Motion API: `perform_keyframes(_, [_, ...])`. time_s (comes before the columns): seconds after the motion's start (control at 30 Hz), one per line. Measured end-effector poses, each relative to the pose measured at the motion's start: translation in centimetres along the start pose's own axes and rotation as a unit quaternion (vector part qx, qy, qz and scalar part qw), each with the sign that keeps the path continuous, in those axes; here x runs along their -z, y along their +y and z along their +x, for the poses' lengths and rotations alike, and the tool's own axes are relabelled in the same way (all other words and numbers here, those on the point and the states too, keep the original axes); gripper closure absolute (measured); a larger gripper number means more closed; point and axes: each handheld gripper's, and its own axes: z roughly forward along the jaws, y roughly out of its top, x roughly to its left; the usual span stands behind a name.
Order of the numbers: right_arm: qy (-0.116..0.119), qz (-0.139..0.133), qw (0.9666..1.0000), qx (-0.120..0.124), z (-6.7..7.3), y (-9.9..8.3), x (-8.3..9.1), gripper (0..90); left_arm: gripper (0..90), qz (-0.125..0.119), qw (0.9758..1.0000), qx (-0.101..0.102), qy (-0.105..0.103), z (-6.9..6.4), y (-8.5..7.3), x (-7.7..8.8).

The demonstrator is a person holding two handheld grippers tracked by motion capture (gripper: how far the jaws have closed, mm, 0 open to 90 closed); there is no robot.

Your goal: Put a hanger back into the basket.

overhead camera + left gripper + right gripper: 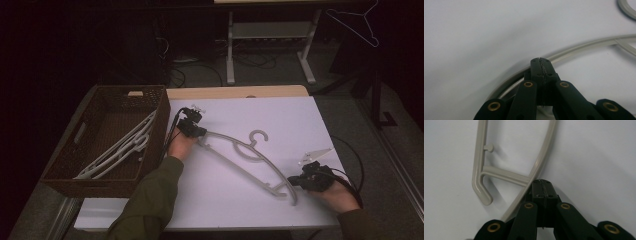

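Note:
A pale grey plastic hanger [223, 136] lies slantwise on the white tabletop [300, 120], hook toward the far side. My left gripper [199, 134] is shut at the hanger's left end. In the left gripper view the black jaws [541, 60] meet tip to tip, and the hanger's curved arm [586, 46] runs under them. My right gripper [295, 181] is shut at the right end. There the arm and a crossbar [506, 175] pass beneath its closed tips [541, 180]. The contact itself is hidden under both sets of jaws.
A dark wicker basket [161, 125] at the table's left holds several similar hangers [125, 147]. A small clear plastic piece [316, 155] lies by the right hand. Another hanger [360, 22] hangs at the far right, and a desk frame [230, 50] stands behind the table.

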Motion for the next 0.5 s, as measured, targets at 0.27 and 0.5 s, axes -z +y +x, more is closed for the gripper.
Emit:
perform_keyframes(0.27, [0.024,0.002,0.9994,0.026,1.9,0.0,-0.3,89.8,90.0,-0.022,0.9993,-0.005,-0.03,-1.0,0.2,1.2])
perform_keyframes(0.5, [0.049,0.005,0.9978,0.045,3.5,0.7,-1.0,89.8,90.0,-0.036,0.9965,-0.026,-0.071,-3.5,-1.5,4.0])
